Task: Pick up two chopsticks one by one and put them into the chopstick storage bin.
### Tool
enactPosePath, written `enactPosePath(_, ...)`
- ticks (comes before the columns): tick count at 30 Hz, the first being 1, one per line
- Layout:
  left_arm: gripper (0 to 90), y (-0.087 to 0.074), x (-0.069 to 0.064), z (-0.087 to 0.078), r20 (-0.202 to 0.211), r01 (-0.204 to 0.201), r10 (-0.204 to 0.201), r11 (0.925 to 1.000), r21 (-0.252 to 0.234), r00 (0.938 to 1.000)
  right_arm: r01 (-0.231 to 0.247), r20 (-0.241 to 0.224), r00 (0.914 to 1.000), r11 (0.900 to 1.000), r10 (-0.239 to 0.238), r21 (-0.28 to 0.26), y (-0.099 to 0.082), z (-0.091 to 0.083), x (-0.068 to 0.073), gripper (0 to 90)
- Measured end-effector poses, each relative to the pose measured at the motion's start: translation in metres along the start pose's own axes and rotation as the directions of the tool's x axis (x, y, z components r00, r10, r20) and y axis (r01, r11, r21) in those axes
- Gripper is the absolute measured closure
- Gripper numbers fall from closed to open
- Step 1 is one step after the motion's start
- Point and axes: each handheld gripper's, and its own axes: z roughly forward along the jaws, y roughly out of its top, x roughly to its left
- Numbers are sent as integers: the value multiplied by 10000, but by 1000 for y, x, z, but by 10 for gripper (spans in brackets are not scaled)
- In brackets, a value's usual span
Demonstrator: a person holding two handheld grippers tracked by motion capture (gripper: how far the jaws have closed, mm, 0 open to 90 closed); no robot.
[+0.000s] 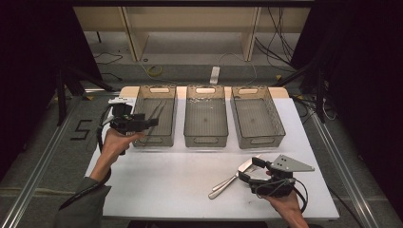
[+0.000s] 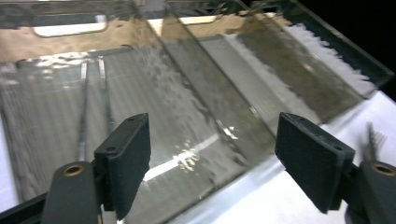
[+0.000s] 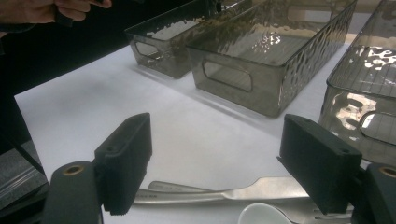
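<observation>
Nearest, at about 5 o'clock on the white desk (image 1: 180, 190): right tongs (image 1: 248, 169), jaws wide apart, clamped on nothing, hovering just above a small heap of cutlery (image 1: 233, 179). Seen in the right gripper view between the two black jaws: a metal knife (image 3: 243, 189) lying flat, a fork handle (image 3: 173, 187) beside it, and the rim of a white spoon (image 3: 259, 215) at the bottom edge. No pad touching any of these.

Farther, at about 10 o'clock: left tongs (image 1: 151, 122), held level over the near left corner of the left bin (image 1: 166, 137). Jaws apart, nothing between them.

Farthest, across the 11 to 1 o'clock band: three smoky transparent bins side by side, each with a handle cut-out in its short walls, long sides just beside each other. Left bin: one pair of thin metal tweezers (image 2: 84, 116) lying on the floor of the bin, lengthwise, tips toward the near end as far as can be told. Middle bin (image 1: 206, 141): bare floor. Right bin (image 1: 278, 128): bare floor too.
</observation>
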Motion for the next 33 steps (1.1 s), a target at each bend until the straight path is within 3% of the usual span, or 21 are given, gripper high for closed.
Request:
enactPosePath(2, 237, -5, -5, -3, 487, 102, -94, 9998, -171, 9988, 49, -21, 10000, 10000, -49, 42, 0, 0, 0, 261)
enactPosePath(8, 207, -18, -24, -7, 773, -673, 689, 9975, -231, 9946, 84, -20, 10000, 9999, -84, 126, 0, 2, 1, 261)
enactPosePath(18, 180, -40, -34, -12, 1167, -829, 913, 9937, -748, 9890, 33, 67, 10000, 9997, -35, 233, 0, 0, -4, 261)
enactPosePath(24, 165, -48, -41, -15, 993, -1236, 1321, 9884, -878, 9862, -12, 188, 9998, 9990, 3, 447, -1, 0, -11, 260)
enactPosePath(33, 158, -59, -49, -23, 947, -1455, 1560, 9833, -1092, 9832, 144, 323, 9993, 9968, -170, 785, 0, -3, -20, 260)
